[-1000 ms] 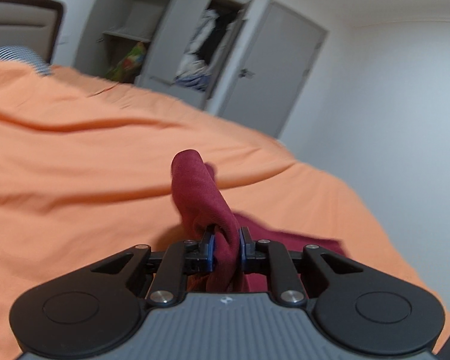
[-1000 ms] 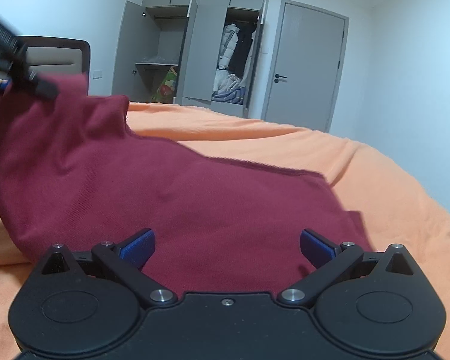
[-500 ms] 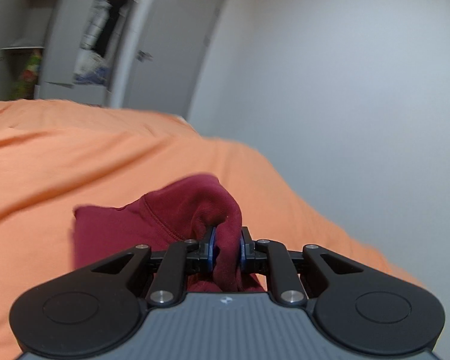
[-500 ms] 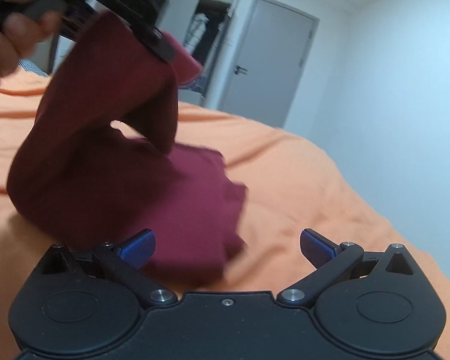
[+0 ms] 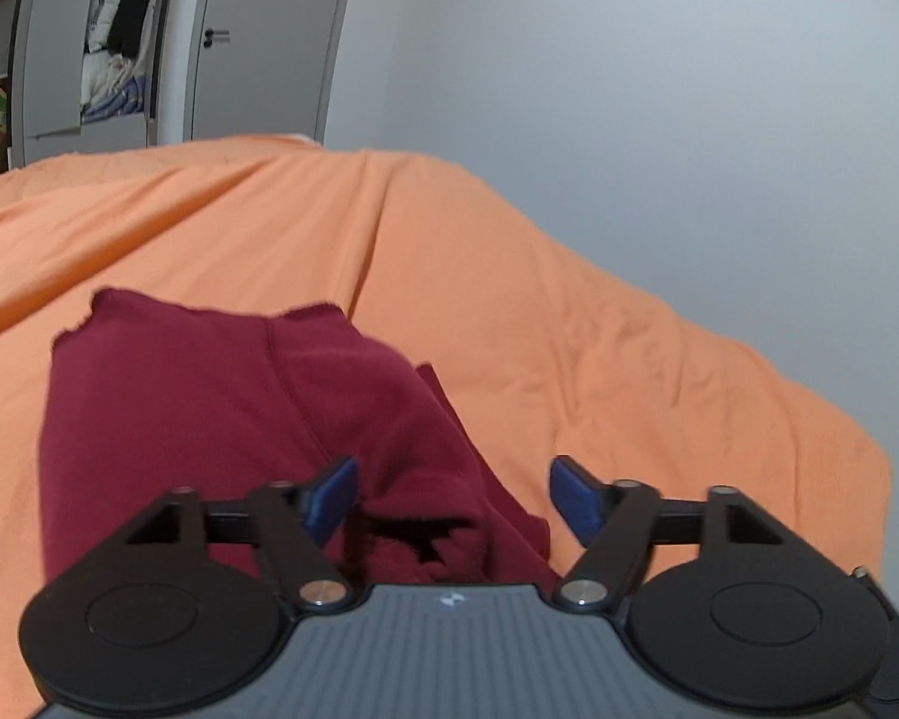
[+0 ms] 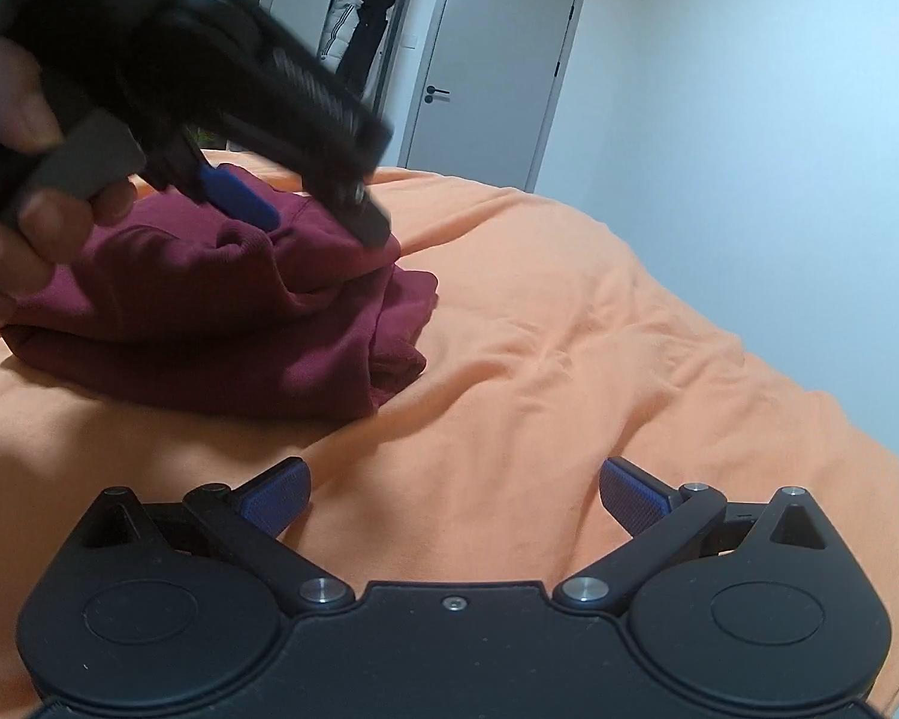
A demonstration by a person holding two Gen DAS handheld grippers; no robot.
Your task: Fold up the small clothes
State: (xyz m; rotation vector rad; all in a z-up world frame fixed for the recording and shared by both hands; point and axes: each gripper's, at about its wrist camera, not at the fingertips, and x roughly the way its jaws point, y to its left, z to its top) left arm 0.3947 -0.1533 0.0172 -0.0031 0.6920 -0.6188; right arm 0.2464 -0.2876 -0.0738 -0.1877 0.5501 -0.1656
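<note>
An orange bedsheet [image 6: 539,311] covers the bed across the lower and middle frame of both views, creased in shallow folds. In the upper left stands a grey wardrobe [image 5: 48,60] with a door open, light and dark clothes [image 5: 114,54] hanging and piled inside. Beside it is a closed grey door [image 6: 491,60] with a dark lever handle [image 6: 436,91]. A plain white wall [image 5: 629,90] fills the right.

The left wrist view looks close down over the garment [image 5: 210,407]. The right wrist view sits farther back, low over the bed [image 6: 539,359]. Both 2 views share garment, bed, door [image 6: 497,60].
</note>
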